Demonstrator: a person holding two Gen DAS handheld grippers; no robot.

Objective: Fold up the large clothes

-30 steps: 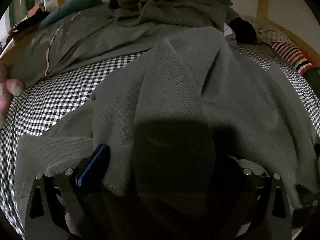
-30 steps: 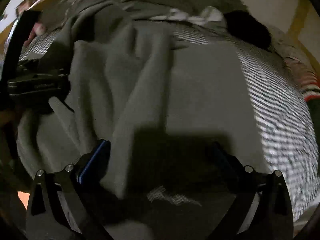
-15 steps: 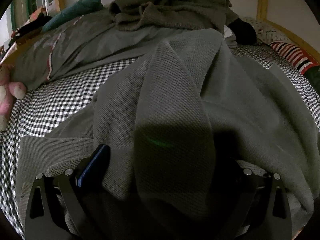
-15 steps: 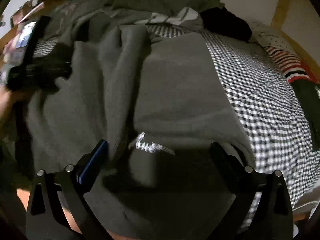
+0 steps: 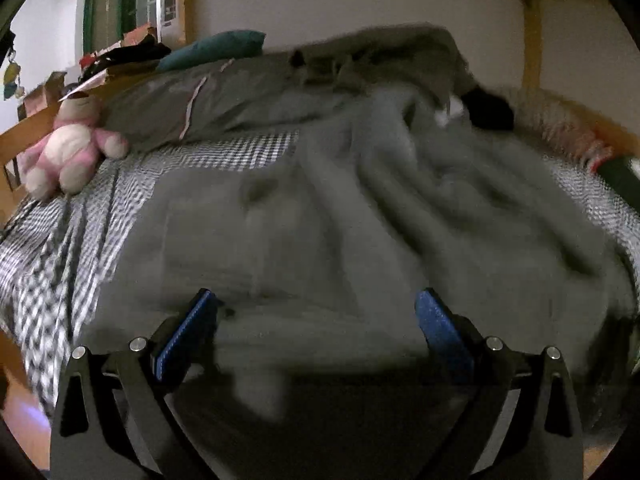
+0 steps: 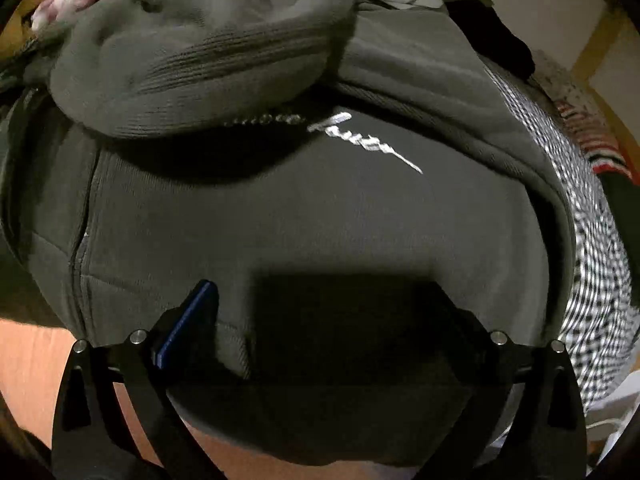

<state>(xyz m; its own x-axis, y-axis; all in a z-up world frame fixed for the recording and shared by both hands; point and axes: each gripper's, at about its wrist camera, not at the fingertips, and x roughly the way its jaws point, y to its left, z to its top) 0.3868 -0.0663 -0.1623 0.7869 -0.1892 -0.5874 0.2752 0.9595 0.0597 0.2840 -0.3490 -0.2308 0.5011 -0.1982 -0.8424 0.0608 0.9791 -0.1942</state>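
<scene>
The soft, heavy sweatshirt (image 6: 320, 220) sags, so grip its ribbed hem at 11 o'clock; left tongs (image 5: 316, 316) and right tongs (image 6: 320, 312) gape wide, empty.

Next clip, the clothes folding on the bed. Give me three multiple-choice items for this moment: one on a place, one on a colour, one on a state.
1. Where does the plush toy sit in the left wrist view?
A. At the far left, against the wooden bed rail
B. On top of the grey garment
C. Between the jaws

2. What colour is the script lettering on the grey garment?
A. Red
B. White
C. Blue

3. How are the jaws of the left gripper?
A. Shut on the garment
B. Shut on the sheet
C. Spread apart, with nothing pinched between them

Answers:
1. A, it rests by the rail on the checked sheet.
2. B, it shows pale against dark cloth.
3. C, both blue pads stand wide apart.
</scene>
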